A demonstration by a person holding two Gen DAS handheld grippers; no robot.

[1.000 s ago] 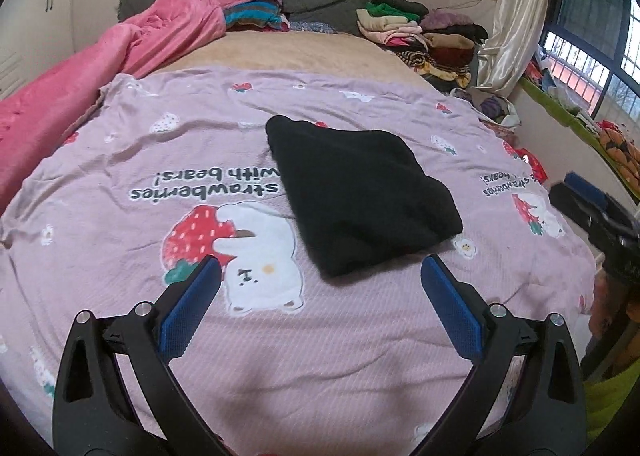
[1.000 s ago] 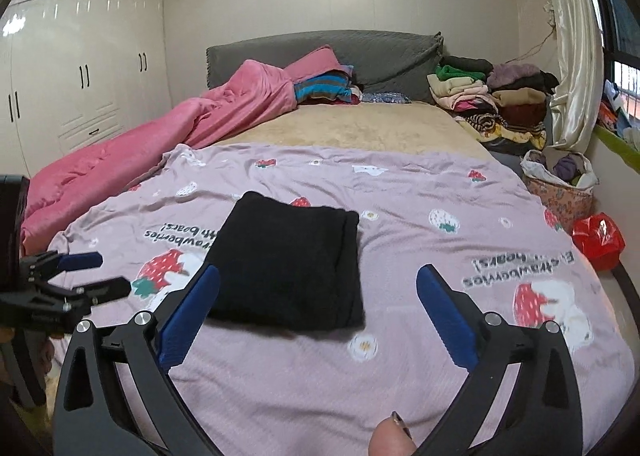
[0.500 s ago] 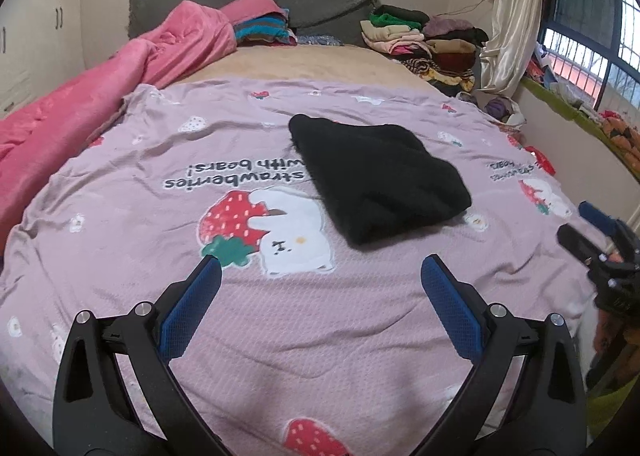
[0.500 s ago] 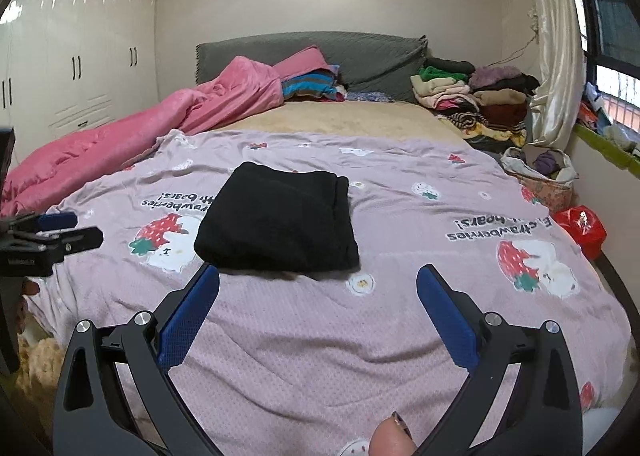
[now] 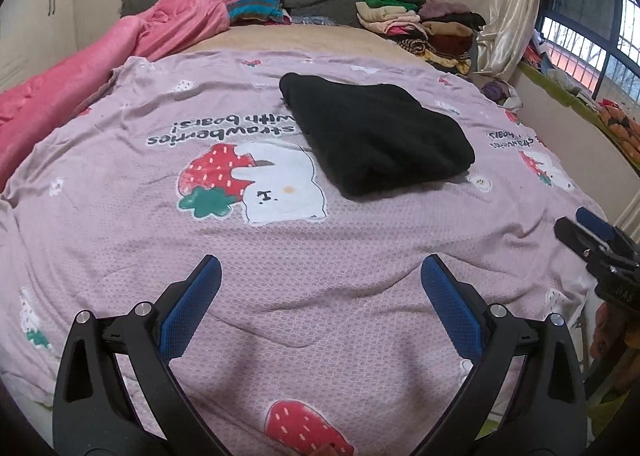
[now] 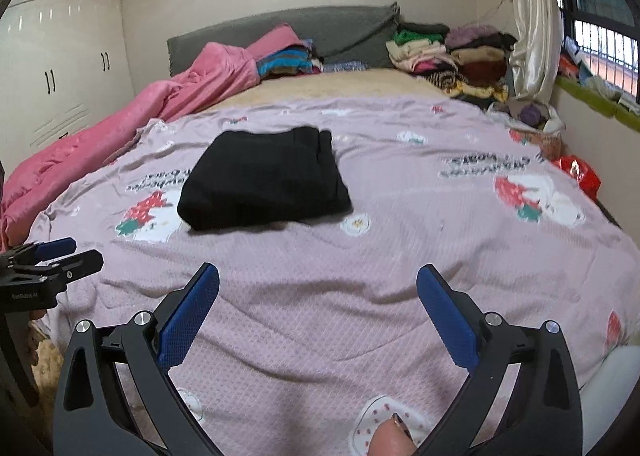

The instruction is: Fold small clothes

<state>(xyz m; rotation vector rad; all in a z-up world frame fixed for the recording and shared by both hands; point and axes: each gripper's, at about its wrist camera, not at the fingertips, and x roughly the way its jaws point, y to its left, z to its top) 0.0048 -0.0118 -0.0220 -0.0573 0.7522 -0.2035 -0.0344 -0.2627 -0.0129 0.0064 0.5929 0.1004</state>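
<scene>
Over the bedspread [image 5: 320, 296], both spread grippers, left gripper [image 5: 320, 276] and right gripper [image 6: 318, 284], have retreated from the folded black garment [image 5: 376, 136].

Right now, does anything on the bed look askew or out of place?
Nothing stands out. The black garment lies folded flat on the strawberry bedspread, slightly diagonal. Both grippers are open and hold nothing.

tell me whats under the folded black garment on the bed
The black garment lies on the pink strawberry blanket, overlapping its bear print. Whatever the garment covers cannot be seen.
</scene>
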